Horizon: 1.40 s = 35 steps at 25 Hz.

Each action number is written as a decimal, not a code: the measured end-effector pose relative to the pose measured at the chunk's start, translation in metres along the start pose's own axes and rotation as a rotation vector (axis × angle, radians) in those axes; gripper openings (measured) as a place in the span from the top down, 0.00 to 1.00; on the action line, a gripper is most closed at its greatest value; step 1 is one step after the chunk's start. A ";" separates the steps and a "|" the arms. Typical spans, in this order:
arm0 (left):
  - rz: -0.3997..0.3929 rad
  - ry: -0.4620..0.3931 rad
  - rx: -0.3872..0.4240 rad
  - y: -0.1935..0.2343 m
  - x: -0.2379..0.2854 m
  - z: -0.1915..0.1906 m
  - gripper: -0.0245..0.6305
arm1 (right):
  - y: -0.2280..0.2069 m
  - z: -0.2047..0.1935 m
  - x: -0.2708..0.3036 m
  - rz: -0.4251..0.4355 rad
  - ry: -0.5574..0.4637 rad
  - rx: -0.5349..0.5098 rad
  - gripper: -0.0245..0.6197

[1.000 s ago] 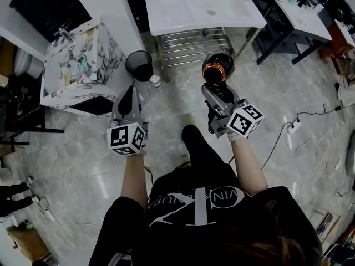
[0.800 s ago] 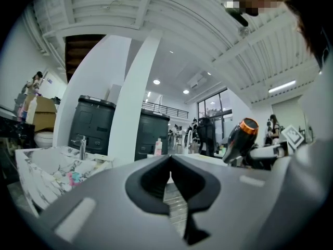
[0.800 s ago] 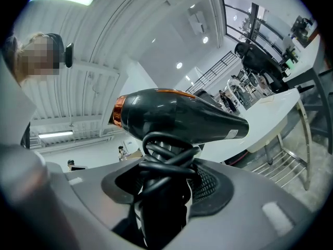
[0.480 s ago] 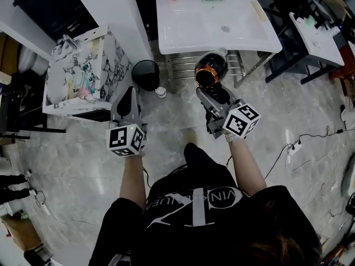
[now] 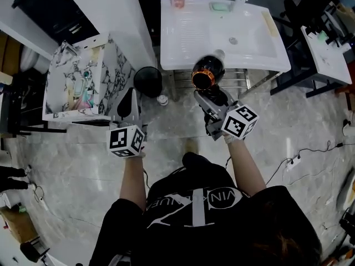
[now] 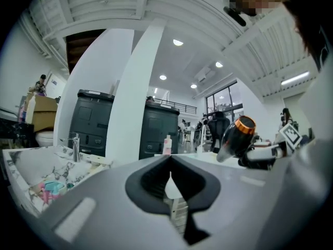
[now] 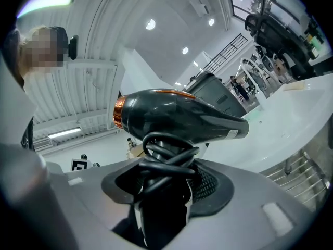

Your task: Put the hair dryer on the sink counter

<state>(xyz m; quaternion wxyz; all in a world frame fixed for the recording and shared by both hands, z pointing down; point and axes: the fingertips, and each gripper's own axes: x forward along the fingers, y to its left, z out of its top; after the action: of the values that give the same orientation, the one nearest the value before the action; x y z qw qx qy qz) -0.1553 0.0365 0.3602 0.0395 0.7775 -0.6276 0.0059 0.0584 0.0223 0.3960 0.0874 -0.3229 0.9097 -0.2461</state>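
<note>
Black hair dryer [image 5: 207, 70], copper ring at one end, cord wound round its handle, sits pinched by the handle in right gripper [image 5: 212, 96]. White sink counter [image 5: 188, 37] just ahead. Left gripper [image 5: 130, 96] alongside, jaws pressed together, empty.

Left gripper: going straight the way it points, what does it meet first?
Likely the left edge of the sink counter, under the pink bottle, dead ahead of the left gripper. The white pillar sits just left of that line; depth is unclear.

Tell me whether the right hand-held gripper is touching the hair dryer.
Touching. In the right gripper view, the right hand-held gripper clamps the hair dryer by its cord-wrapped handle.
</note>
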 end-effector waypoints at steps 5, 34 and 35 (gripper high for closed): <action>0.003 -0.008 0.001 -0.004 0.038 0.006 0.96 | -0.030 0.013 0.015 0.013 0.017 0.000 0.57; -0.044 0.004 -0.027 0.026 0.179 -0.007 0.96 | -0.119 0.039 0.100 -0.032 0.084 0.039 0.57; -0.050 0.004 -0.028 0.030 0.190 -0.006 0.96 | -0.123 0.041 0.108 -0.036 0.087 0.043 0.57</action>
<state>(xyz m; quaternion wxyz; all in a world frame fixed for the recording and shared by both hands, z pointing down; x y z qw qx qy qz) -0.1439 -0.1544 0.3792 0.0518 0.7923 -0.6079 -0.0020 0.0550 -0.1441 0.4232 0.0501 -0.3263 0.9011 -0.2810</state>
